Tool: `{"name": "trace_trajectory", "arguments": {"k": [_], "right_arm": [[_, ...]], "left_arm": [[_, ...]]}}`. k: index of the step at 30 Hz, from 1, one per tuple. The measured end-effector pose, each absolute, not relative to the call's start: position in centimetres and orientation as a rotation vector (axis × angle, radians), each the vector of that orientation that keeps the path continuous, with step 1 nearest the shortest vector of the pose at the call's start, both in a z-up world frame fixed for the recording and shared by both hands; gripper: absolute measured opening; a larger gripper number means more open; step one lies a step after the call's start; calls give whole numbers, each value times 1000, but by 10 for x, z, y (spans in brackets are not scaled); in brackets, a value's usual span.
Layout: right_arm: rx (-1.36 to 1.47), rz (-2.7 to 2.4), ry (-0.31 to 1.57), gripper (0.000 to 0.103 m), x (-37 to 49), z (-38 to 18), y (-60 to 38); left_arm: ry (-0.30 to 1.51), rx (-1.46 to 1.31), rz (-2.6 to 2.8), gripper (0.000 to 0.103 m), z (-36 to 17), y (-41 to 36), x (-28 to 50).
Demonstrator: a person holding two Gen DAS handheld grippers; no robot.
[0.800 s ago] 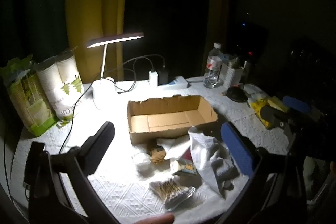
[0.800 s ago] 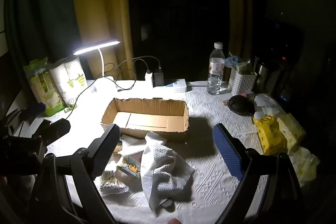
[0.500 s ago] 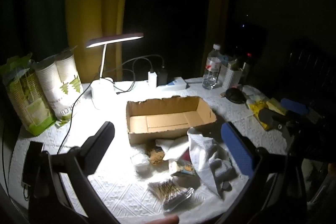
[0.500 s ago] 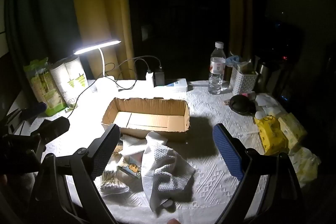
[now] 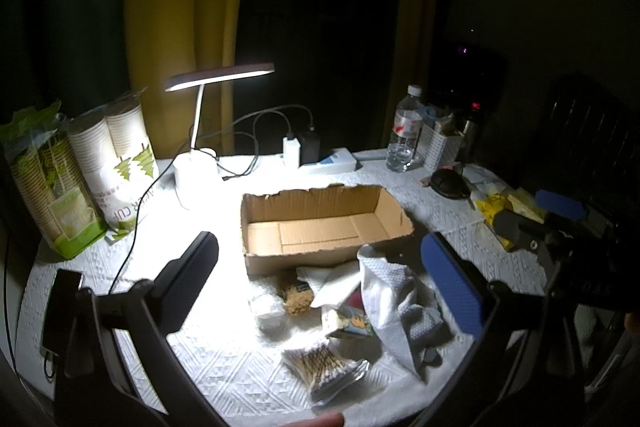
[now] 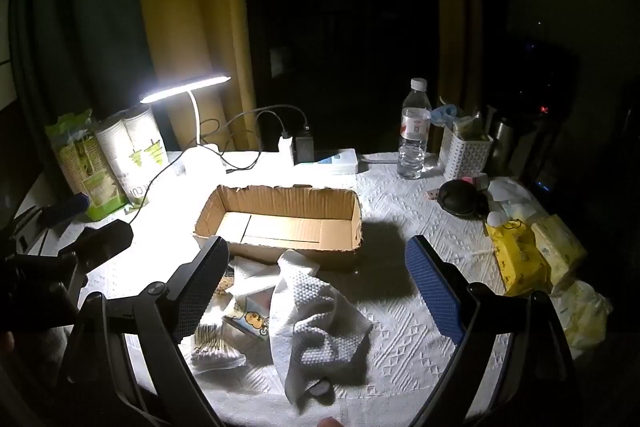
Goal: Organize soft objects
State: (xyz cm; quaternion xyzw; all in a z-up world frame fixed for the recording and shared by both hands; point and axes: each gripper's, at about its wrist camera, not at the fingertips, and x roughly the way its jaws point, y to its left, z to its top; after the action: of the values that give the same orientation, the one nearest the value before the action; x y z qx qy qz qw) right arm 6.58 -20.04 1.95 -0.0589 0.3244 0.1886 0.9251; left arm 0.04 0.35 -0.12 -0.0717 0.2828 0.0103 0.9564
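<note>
Left hand-held gripper (image 5: 320,279) wide open, holding nothing; right hand-held gripper (image 6: 316,287) likewise. White towel (image 6: 316,323) crumpled near surface (image 6: 420,339) front edge, before empty cardboard box (image 6: 280,223).

Lamp-lit bench with an open box and a heap of soft things, seen past the right tool (image 6: 316,289).

The right tool hangs above the bench (image 6: 400,339) with its jaws wide apart and nothing between them. Under it a white cloth (image 6: 316,327) lies crumpled just in front of the empty cardboard box (image 6: 280,223), touching a small printed pack (image 6: 250,319) and near a bag of cotton swabs (image 6: 214,347). The left tool (image 6: 86,223) shows dark at the left edge. A lamp (image 6: 186,89) shines behind the box; a bottle (image 6: 414,131) and a white basket (image 6: 464,155) stand at the far right, and yellow packs (image 6: 520,259) lie at the right.
</note>
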Motion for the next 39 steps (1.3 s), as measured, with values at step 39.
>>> {"name": "trace_trajectory", "arguments": {"k": [39], "right_arm": [[-128,390,672,92,66,17,-196]], "left_arm": [[556,-149,25,102,5,3,3]]}}
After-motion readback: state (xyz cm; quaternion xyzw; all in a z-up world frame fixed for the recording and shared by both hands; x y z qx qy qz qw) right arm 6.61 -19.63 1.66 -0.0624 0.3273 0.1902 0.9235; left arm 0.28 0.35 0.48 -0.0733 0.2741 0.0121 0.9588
